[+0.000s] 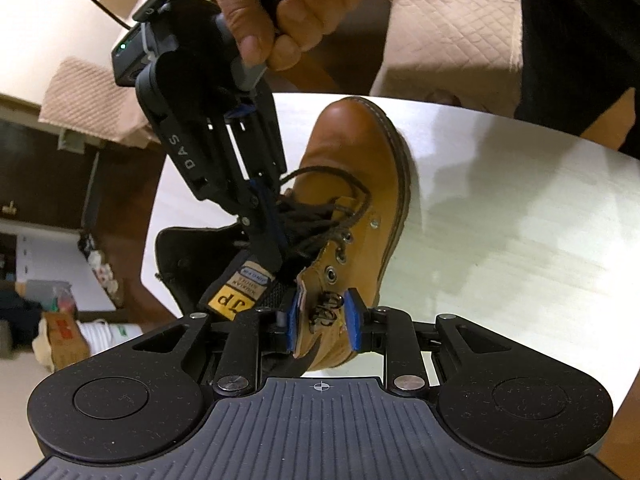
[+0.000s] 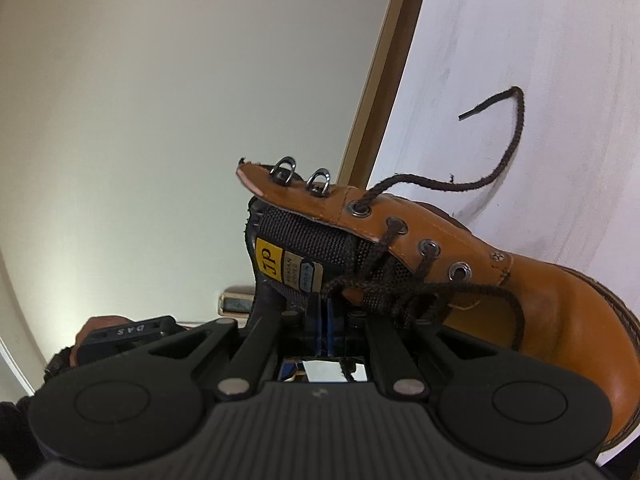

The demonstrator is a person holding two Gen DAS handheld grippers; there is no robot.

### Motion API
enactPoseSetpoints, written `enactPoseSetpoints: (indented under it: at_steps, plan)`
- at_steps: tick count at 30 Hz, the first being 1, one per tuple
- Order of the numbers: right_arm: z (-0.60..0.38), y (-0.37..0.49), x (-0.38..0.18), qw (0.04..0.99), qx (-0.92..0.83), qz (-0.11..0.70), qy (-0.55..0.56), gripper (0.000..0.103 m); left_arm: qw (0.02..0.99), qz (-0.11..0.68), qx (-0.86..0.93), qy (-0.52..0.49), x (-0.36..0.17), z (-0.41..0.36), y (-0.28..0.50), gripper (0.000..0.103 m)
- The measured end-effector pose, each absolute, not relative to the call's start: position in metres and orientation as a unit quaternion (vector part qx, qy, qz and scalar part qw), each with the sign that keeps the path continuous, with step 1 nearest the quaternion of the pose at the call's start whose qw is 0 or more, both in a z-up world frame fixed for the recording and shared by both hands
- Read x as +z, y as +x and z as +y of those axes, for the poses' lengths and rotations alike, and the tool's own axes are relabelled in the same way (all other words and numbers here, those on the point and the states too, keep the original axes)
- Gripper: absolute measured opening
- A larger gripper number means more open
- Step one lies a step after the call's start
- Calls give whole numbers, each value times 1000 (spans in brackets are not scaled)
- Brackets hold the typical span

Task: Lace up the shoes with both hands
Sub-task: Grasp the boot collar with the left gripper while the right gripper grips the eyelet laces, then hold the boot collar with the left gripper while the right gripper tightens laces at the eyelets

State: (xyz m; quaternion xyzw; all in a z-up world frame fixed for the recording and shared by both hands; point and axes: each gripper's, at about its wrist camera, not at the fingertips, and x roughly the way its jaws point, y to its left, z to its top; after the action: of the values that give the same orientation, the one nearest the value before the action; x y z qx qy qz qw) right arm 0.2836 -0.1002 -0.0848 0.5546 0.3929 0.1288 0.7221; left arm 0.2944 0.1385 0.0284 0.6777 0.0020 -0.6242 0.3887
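Seen from the left wrist, a tan leather boot lies tilted on a pale round table, its toe pointing away from the camera. The left gripper stands with its blue-padded jaws spread to either side of the boot's upper eyelet flap, where two metal lace hooks sit between the pads; the pads look close to the leather but not clamped on it. Above, a hand steers the right gripper down into the boot's mouth beside the yellow tongue label, amid the dark lace. From the right wrist, the same boot rests on its side, and the right gripper shows its jaws drawn almost together at the tongue; whether a strand of lace is pinched there cannot be told. The lace's loose end runs out of the topmost threaded eyelet and curls free over the table, while both lace hooks remain bare. The lacing appears to have reached the upper eyelets; the next move likely calls for catching that free end and leading it around the first hook, with the flap steadied.
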Motion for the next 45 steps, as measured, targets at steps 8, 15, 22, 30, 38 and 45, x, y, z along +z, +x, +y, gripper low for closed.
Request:
enactPoseSetpoints:
  at_steps: [8, 15, 22, 30, 38, 45]
  plan:
    - [-91, 294, -88, 727, 134, 403, 540, 5, 406, 11, -626, 666, 29, 140, 294, 27]
    - [-80, 281, -68, 735, 131, 407, 526, 6, 448, 49, -626, 637, 31, 135, 298, 28]
    - [-80, 271, -67, 734, 127, 396, 537, 7, 554, 119, -629, 532, 48, 138, 312, 26]
    - [-77, 255, -86, 699, 101, 368, 605, 10, 717, 221, -568, 340, 78, 172, 330, 26]
    - [-84, 247, -91, 667, 89, 360, 646, 12, 748, 366, -513, 207, 40, 189, 330, 25]
    - [-97, 234, -92, 641, 72, 353, 677, 21, 735, 376, -530, 195, 28, 194, 313, 25]
